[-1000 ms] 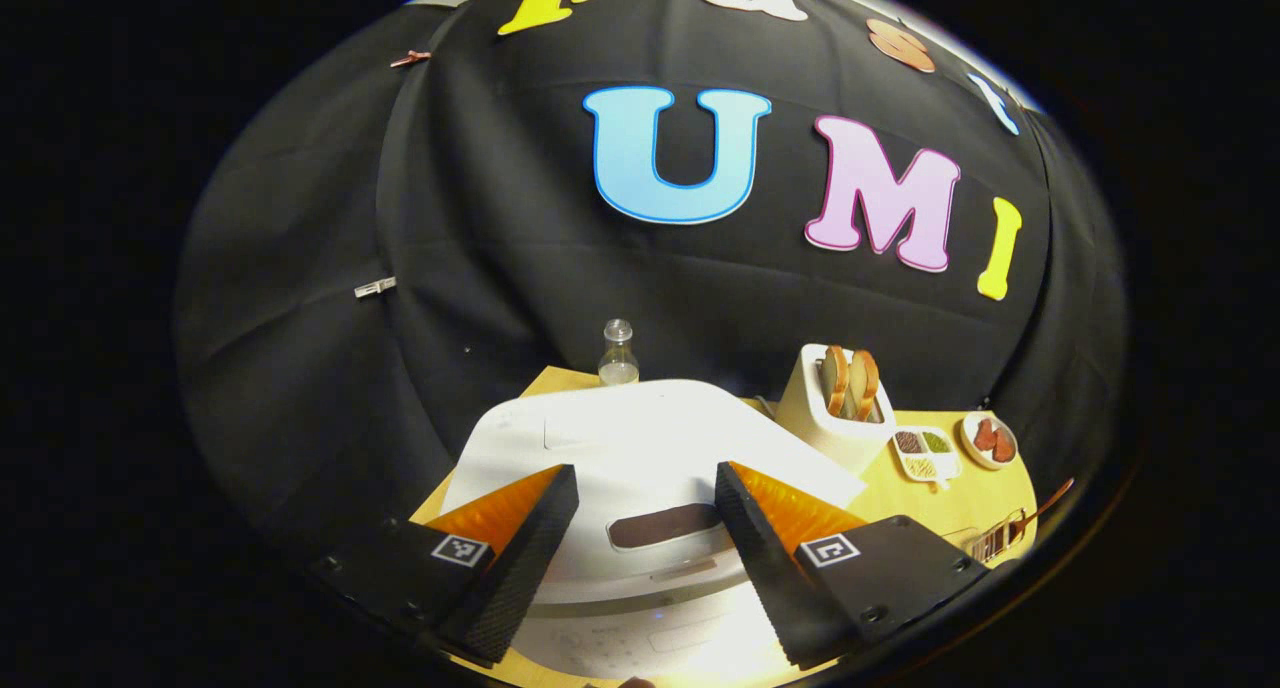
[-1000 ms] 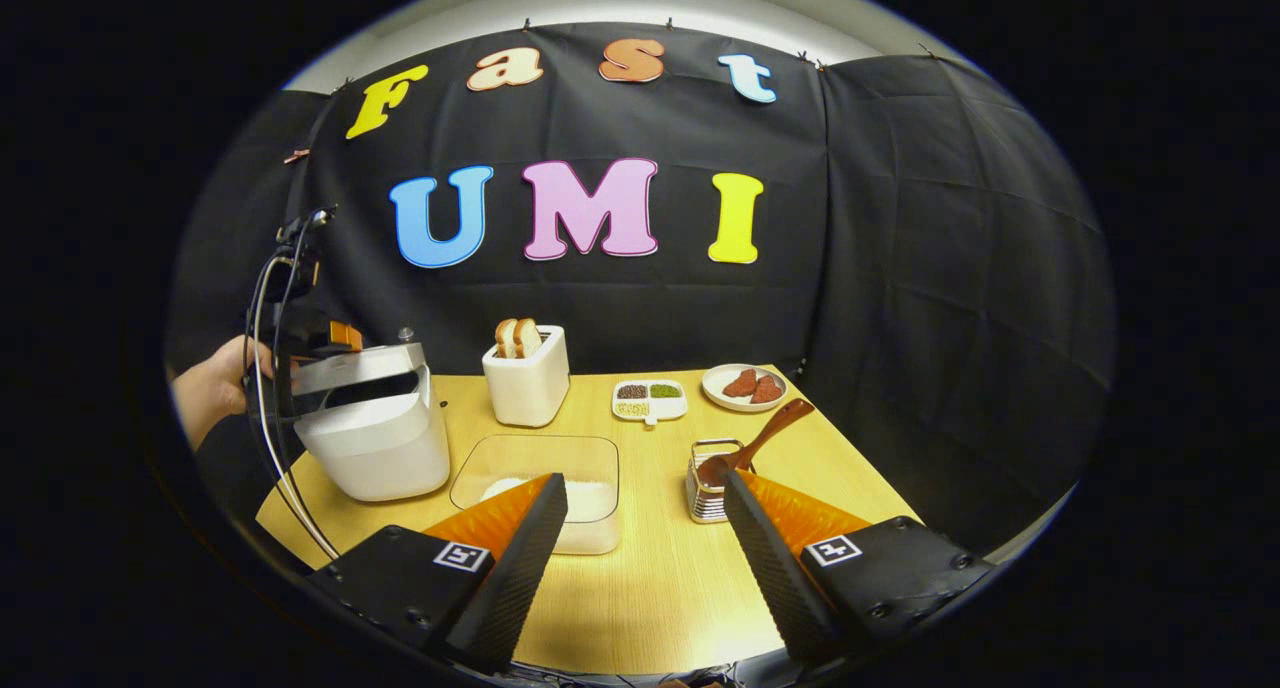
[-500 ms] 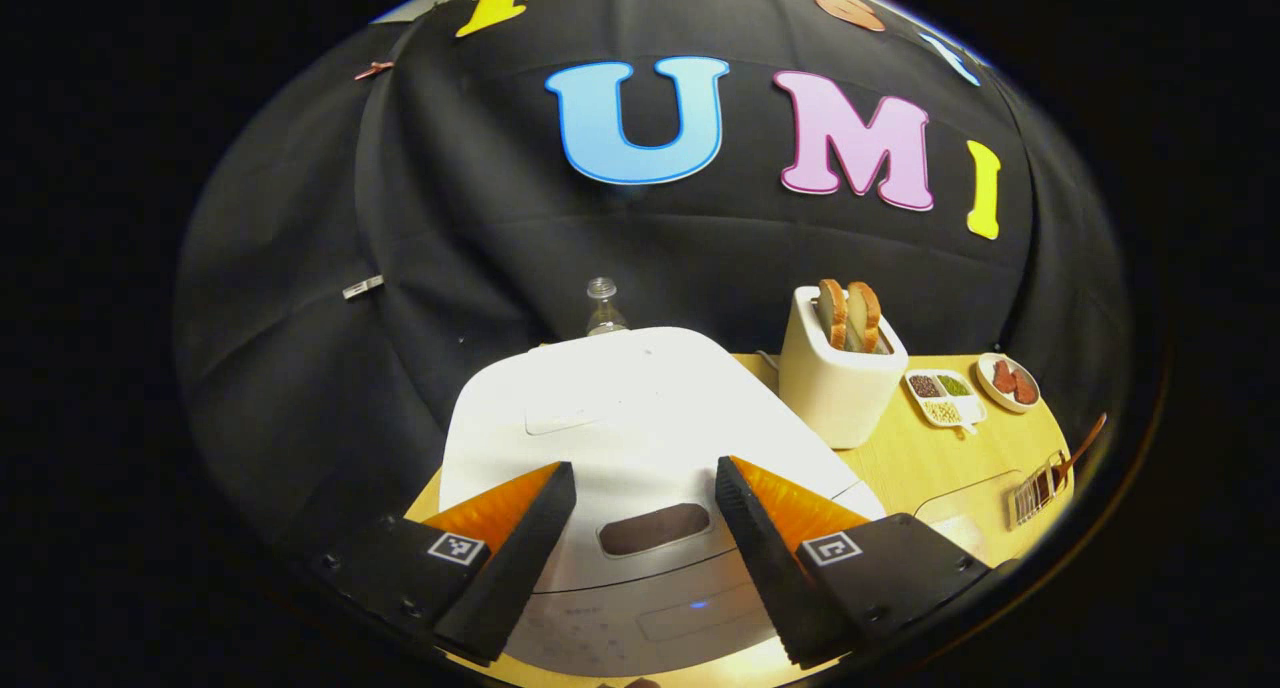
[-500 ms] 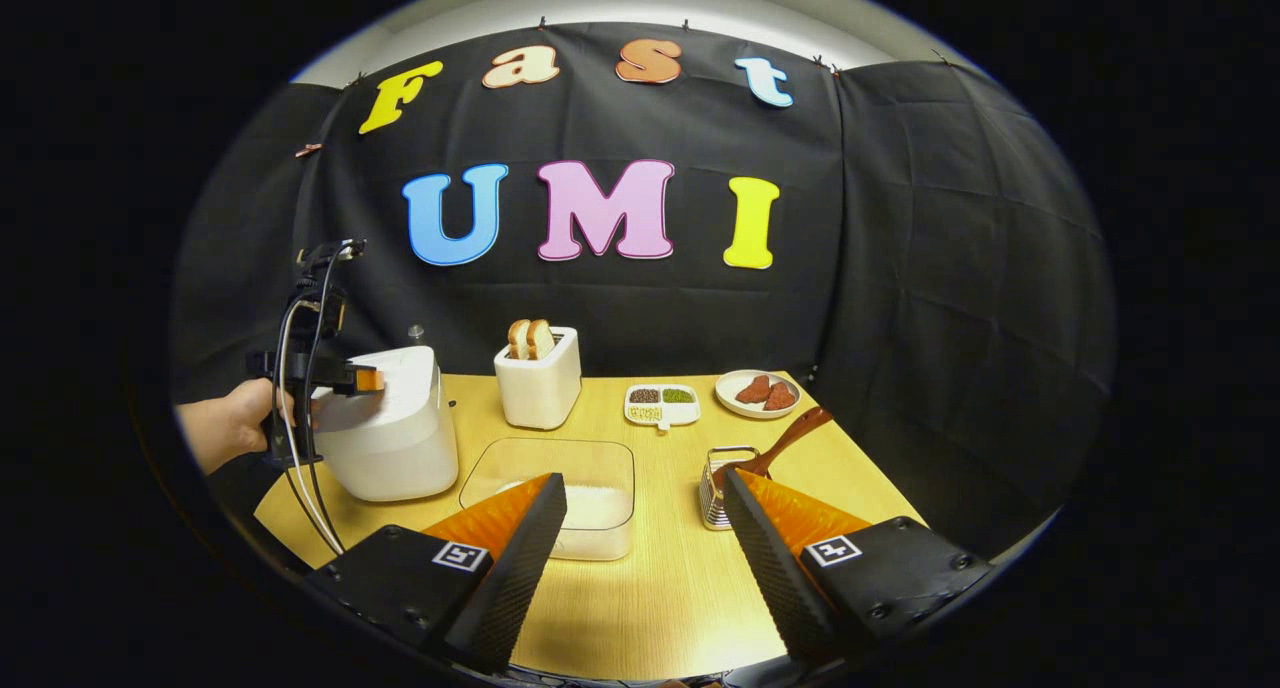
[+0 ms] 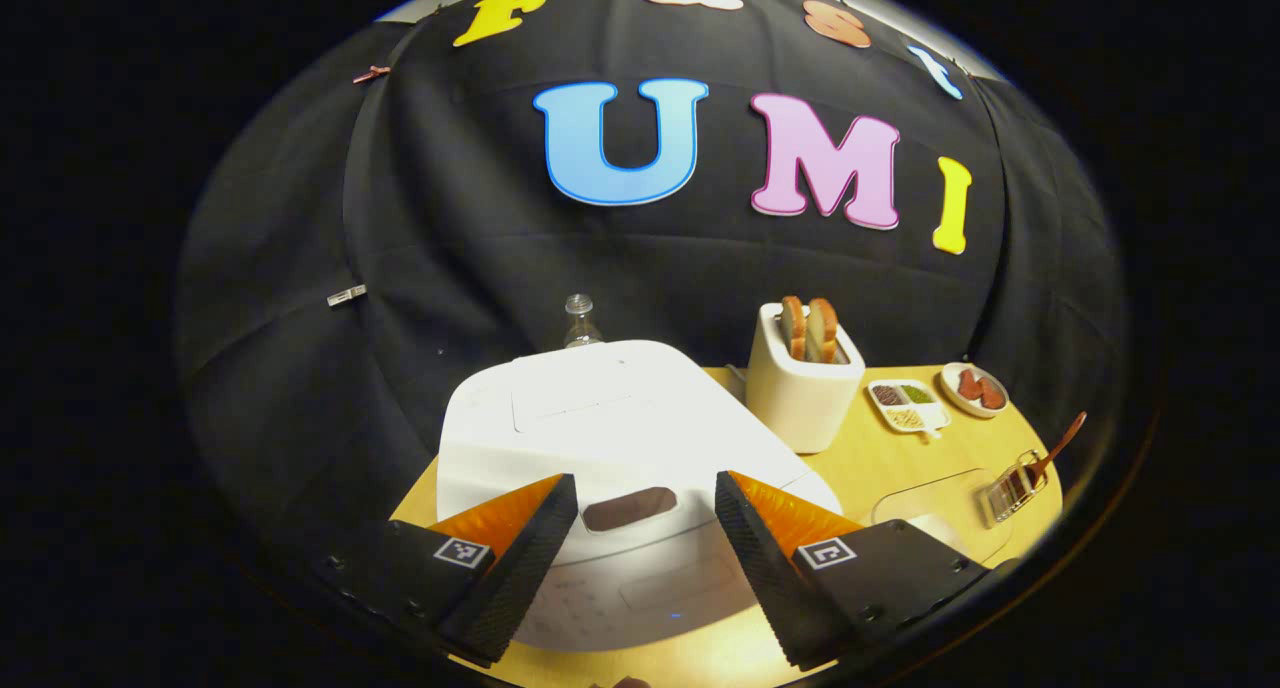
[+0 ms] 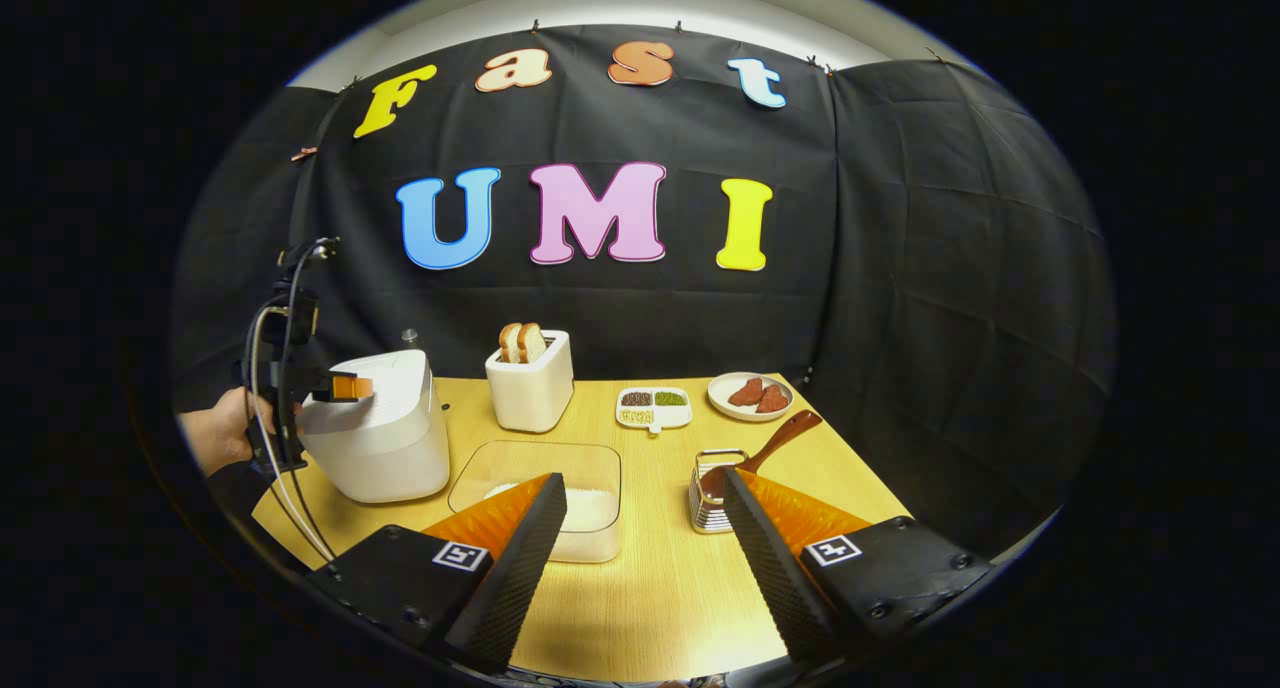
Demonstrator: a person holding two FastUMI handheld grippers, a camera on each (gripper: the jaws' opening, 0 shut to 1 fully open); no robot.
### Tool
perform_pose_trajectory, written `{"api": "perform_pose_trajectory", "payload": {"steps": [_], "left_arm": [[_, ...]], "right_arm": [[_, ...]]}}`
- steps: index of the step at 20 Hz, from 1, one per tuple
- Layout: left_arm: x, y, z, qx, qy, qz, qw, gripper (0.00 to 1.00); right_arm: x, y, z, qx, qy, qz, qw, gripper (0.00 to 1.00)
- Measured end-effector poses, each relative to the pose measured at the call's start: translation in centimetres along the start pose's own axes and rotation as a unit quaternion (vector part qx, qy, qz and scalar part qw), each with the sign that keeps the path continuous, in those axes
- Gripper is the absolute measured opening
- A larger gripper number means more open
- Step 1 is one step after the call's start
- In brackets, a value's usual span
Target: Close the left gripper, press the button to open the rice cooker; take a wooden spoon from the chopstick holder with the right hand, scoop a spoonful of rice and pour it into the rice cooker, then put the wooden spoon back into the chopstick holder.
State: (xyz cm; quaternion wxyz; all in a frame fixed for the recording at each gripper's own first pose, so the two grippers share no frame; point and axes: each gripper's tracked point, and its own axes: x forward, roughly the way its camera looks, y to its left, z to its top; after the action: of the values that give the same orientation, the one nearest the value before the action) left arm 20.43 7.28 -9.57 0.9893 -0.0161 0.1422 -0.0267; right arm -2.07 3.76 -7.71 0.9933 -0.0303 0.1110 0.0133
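Rice cooker point(image 5: 610, 438) stands at the left end of the tabletop point(image 6: 660, 588), lid down, with a dark recess at its front edge. Left gripper point(image 5: 645, 548) hovers just over the cooker's front, jaws released and spread to either side of that recess; a hand point(image 6: 225, 438) holds it. Wooden spoon point(image 6: 765, 448) leans in the chopstick holder point(image 6: 712, 493), right of the clear rice container point(image 6: 560, 493). Right gripper point(image 6: 645, 558) sits above the near tabletop, jaws released, grasping nothing. Toaster point(image 6: 530, 388), sectioned dish point(image 6: 652, 406) and plate point(image 6: 748, 393) stand along the rear.
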Motion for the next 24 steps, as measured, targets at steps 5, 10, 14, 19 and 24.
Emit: {"api": "perform_pose_trajectory", "payload": {"steps": [5,10,14,19,24], "left_arm": [[-10.1,-3.5,3.3,-0.021,-0.065,-0.015,0.998,0.95],[-18.6,-7.7,4.0,-0.058,-0.078,-0.027,0.995,0.95],[-22.5,-8.4,4.9,-0.035,-0.106,-0.009,0.994,0.95],[-24.2,-9.2,5.5,-0.041,-0.114,-0.004,0.993,0.95],[-24.3,-9.1,5.3,-0.044,-0.112,0.003,0.993,0.95]], "right_arm": [[4.0,0.7,3.9,0.007,-0.032,0.054,0.998,0.99],[5.3,-1.1,9.8,-0.004,-0.102,0.063,0.993,0.99],[4.1,-3.1,11.0,-0.013,-0.109,0.057,0.992,0.99],[2.4,-5.9,10.7,0.006,-0.1,0.032,0.994,1.0],[3.5,-5.6,9.4,0.003,-0.064,0.043,0.997,0.98]]}}
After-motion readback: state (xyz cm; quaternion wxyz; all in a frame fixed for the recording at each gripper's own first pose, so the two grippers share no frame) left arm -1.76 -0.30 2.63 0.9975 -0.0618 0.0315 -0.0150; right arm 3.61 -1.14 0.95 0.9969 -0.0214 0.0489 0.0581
